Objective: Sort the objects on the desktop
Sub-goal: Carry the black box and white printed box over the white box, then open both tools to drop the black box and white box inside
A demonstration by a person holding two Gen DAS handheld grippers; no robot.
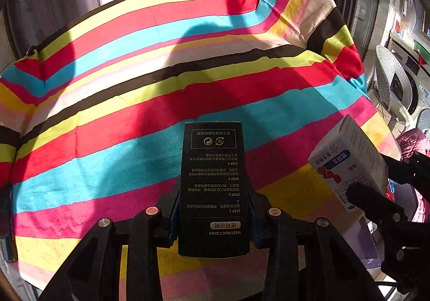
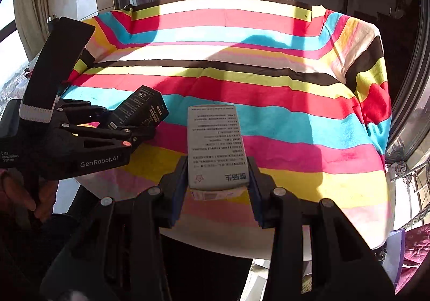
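- The left hand-held gripper (image 1: 213, 217) gripped a black box (image 1: 212, 190) by its sides, above the striped cloth (image 1: 134, 102) on the worktop.
- The right hand-held gripper (image 2: 217, 185) clamped a white box (image 2: 215, 147), at three o'clock from the black box, apart from it.

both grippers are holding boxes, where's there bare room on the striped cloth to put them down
Nearly all the striped cloth is bare, from the near yellow stripe to the window-side edge. Crowded only at the near edge: left gripper with black box, right gripper with white box.
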